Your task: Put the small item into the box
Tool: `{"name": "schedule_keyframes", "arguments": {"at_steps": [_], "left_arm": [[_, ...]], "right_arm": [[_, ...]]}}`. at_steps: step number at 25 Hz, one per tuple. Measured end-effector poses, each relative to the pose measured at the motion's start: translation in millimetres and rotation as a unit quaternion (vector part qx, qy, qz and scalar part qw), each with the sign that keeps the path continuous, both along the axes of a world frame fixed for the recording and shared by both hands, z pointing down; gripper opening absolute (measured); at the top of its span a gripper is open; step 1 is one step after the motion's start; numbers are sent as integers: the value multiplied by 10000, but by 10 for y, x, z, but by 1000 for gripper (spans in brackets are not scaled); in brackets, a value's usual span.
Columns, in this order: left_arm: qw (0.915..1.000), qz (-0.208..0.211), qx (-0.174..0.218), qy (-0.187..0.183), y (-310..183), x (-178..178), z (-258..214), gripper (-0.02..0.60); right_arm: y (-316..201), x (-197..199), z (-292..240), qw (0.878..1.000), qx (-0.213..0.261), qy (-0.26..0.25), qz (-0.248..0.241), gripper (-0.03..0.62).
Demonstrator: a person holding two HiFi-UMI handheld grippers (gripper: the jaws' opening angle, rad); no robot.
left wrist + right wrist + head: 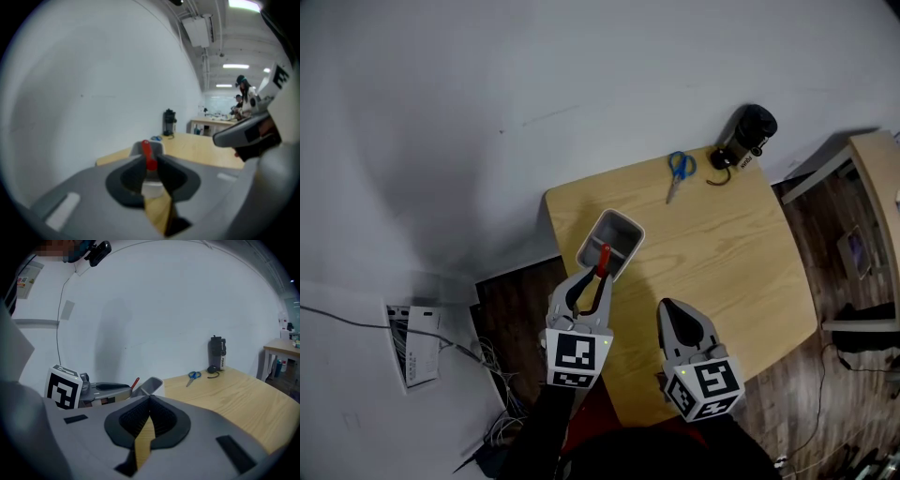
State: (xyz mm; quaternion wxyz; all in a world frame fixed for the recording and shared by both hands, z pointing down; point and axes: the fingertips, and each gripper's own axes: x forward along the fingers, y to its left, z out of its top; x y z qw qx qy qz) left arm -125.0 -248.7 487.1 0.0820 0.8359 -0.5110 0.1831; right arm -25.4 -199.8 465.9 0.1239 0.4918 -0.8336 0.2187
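A small red stick-like item (pixel 603 261) is pinched upright between the tips of my left gripper (pixel 600 272), right at the near rim of the grey open box (pixel 623 223) on the wooden table (pixel 722 253). In the left gripper view the red item (pixel 149 154) rises between the jaws of that gripper (pixel 150 165), with the box (pixel 137 148) just behind it. My right gripper (pixel 667 306) hovers over the table to the right, shut and holding nothing. In the right gripper view its tips (pixel 150 398) meet, and the box (pixel 152 384) and red item (pixel 135 382) sit to their left.
Blue-handled scissors (pixel 679 172) lie at the table's far edge, beside a black flask (pixel 746 134) and a small dark cord (pixel 719 178). A power strip and cables (pixel 422 342) lie on the floor at the left. Another desk (pixel 877 187) stands at the right.
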Motion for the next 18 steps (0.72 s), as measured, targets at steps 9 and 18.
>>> {"name": "schedule_keyframes", "arguments": {"at_steps": [9, 18], "left_arm": [[9988, 314, -248, -265, -104, 44, 244, 72], [9975, 452, -455, -310, -165, 48, 361, 74]], "right_arm": [[-18, -32, 96, 9995, -104, 51, 279, 8], [-132, -129, 197, 9989, -220, 217, 341, 8]]}}
